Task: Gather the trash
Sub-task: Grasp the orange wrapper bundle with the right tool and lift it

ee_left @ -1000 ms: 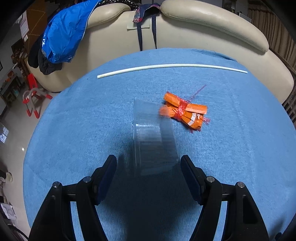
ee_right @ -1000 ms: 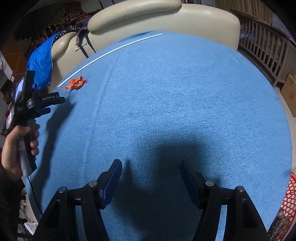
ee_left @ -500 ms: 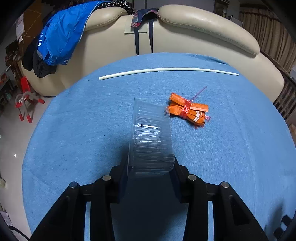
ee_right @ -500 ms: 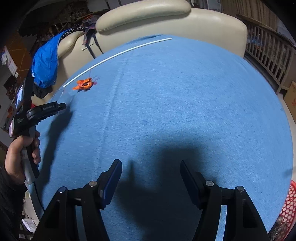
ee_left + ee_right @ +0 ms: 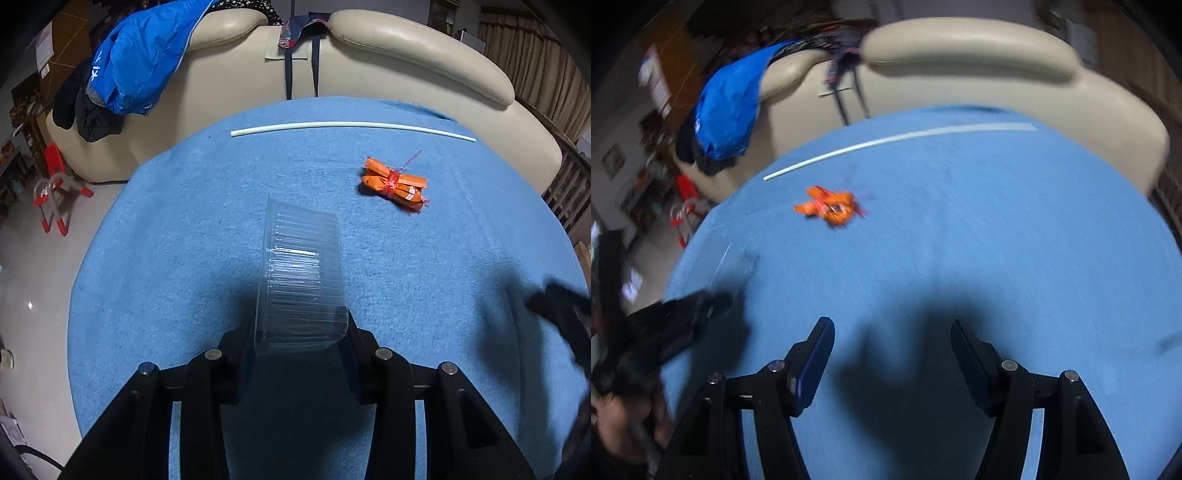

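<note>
A clear ribbed plastic cup (image 5: 301, 280) is being gripped by the left gripper (image 5: 301, 334) at frame centre; the right gripper (image 5: 892, 354) is being held wide, empty.

The left gripper (image 5: 301, 338) is pointing steeply downward, its fingers pressing from both sides on a clear plastic cup (image 5: 303, 280). The right gripper (image 5: 892, 354) is also angling down, its jaws standing apart with nothing between them. A hand (image 5: 617, 421) is gripping the left gripper's handle at the near left.
</note>
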`<action>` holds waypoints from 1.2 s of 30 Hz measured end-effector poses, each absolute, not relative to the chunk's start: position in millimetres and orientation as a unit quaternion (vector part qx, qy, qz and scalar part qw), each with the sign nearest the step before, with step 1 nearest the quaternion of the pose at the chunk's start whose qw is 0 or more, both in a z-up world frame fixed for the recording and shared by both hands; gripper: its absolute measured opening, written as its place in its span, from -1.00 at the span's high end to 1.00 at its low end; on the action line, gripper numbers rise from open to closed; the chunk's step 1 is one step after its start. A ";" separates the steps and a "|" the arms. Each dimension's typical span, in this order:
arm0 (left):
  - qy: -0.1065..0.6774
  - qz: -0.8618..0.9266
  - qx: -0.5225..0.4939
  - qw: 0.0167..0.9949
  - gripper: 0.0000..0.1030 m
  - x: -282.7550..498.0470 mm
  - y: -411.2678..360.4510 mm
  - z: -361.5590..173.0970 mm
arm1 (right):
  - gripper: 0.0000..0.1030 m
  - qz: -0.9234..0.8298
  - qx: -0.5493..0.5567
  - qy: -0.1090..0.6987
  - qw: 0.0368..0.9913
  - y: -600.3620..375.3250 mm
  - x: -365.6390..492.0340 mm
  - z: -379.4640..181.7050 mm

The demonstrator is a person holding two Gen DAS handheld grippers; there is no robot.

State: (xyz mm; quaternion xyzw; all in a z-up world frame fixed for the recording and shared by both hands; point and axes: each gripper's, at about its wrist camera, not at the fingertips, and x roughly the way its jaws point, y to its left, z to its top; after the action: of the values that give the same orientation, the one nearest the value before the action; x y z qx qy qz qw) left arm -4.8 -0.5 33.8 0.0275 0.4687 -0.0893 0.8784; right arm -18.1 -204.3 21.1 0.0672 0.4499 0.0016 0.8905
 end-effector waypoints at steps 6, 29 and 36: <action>0.478 -0.093 0.012 0.874 0.17 -2.5 6.2 30.1 | -0.34 0.028 0.051 0.455 0.889 -173.3 60.8 20.9; 0.483 -0.098 0.019 0.870 0.17 9.9 2.7 27.4 | 0.46 0.107 -0.004 0.501 0.859 -137.2 133.1 -13.7; 0.485 -0.097 0.030 0.869 0.17 1.8 -2.6 28.2 | 0.46 0.090 0.047 0.494 0.864 -168.9 75.2 1.3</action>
State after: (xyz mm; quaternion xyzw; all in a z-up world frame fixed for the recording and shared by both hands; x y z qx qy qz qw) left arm 1.8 -2.6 28.2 0.0296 0.4852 -0.0971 0.8685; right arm 75.2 -168.9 1.3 0.0471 0.4935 0.0898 0.8638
